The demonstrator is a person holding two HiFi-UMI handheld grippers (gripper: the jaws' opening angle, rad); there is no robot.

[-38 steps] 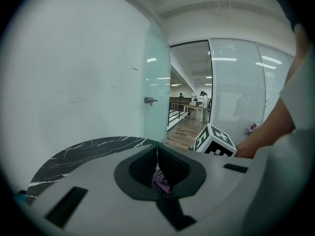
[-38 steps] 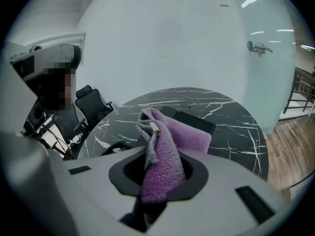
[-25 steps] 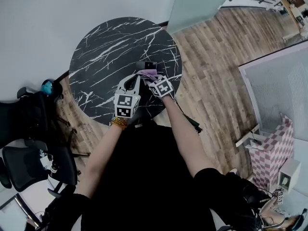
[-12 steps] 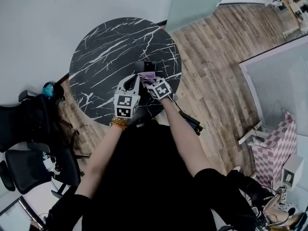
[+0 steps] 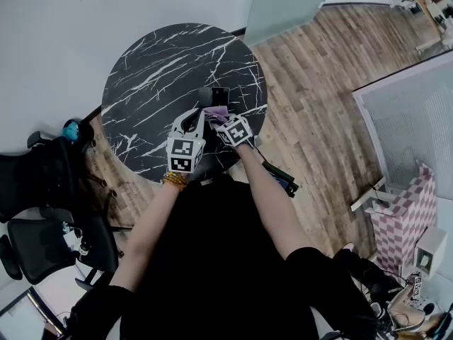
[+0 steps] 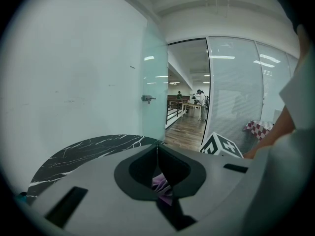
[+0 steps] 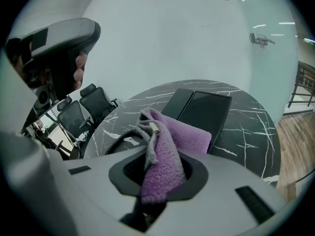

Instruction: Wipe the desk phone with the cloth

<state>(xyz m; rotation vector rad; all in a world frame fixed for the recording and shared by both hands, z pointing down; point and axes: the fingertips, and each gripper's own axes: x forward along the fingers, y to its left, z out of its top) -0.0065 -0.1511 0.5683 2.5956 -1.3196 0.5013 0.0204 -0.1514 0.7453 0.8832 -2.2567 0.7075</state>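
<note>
the right tool [image 7: 161, 173] is pinching the purple cloth [image 7: 170, 141], which is bunching up out of its jaws and draping forward onto the near edge of the black desk phone [image 7: 199, 111]. the phone is lying flat on the round black marble table [image 5: 148, 69], a little right of the table's middle and toward the person's side. a dark coiled cord [image 7: 120, 140] is curving on the table just left of the cloth. the left tool [image 6: 157, 147] is hanging just left of the right one, near the phone's near left corner, with its jaws pressed together. a scrap of the purple cloth is showing low behind them, and i cannot tell whether they are touching it. black office chairs [image 5: 42, 190] are standing on the floor off the table's left side, and wood flooring [image 5: 318, 83] is running along the right.
</note>
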